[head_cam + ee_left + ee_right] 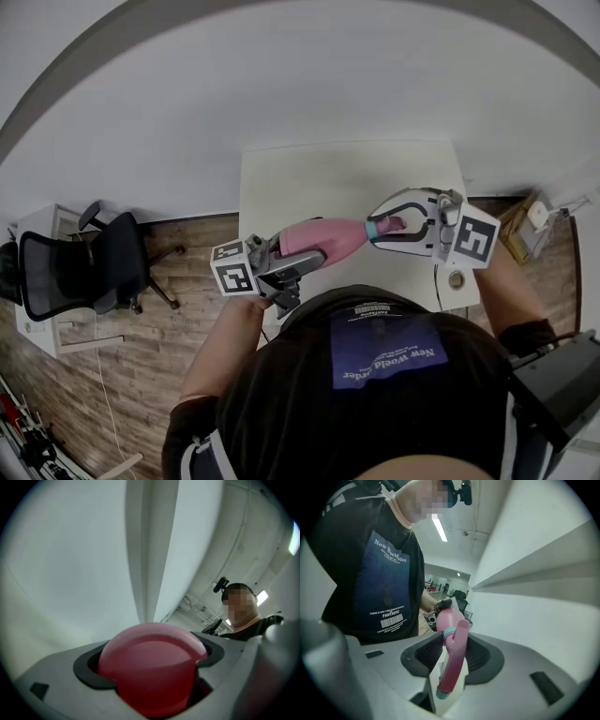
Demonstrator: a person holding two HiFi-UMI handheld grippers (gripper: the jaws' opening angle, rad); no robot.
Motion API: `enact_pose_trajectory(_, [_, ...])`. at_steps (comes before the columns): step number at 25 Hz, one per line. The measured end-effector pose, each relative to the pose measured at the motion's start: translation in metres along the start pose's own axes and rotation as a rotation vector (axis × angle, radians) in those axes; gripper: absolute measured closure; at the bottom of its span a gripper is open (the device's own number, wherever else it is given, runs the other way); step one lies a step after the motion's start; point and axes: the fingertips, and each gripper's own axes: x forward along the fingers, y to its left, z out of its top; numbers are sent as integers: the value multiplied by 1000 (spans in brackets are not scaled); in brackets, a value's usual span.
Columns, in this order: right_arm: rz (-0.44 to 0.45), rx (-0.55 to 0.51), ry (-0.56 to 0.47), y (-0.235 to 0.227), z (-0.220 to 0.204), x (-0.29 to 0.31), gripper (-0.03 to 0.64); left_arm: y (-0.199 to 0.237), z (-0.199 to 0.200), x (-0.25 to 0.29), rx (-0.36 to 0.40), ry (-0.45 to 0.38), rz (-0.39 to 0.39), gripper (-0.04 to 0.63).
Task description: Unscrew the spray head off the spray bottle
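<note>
A pink spray bottle [323, 238] lies level in the air above the white table [309, 183], in front of the person's chest. My left gripper [281, 265] is shut on its body; in the left gripper view the bottle's rounded pink base [152, 667] fills the space between the jaws. My right gripper [398, 225] is shut on the pink spray head [386, 226], beside the teal collar [372, 230]. In the right gripper view the spray head [453, 660] with its trigger sits pinched between the dark pads [478, 657], and the bottle body [449, 618] points away toward the left gripper.
A black office chair [80, 267] stands on the wood floor at the left. A small round object [457, 280] and a cable lie near the table's right front corner. Cardboard and clutter [525, 225] sit to the right of the table.
</note>
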Motion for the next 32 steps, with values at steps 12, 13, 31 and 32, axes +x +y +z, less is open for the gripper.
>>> enact_pose_trajectory(12, [-114,348,-230,-34,14,-24,433,-11,20,-13,396,-25,55,101])
enact_pose_trajectory(13, [-124,401,-260,-39,13,-30,425,-12,22,-14,433,-24,63,101])
enact_pose_trajectory(31, [239,1543,-675,-38,-30,-19,354,-31,-1,-4,1035,188,139,101])
enact_pose_trajectory(32, [262,1548,-664,-37,-27,-13,354,-31,-2,-6,1053,206,136,101])
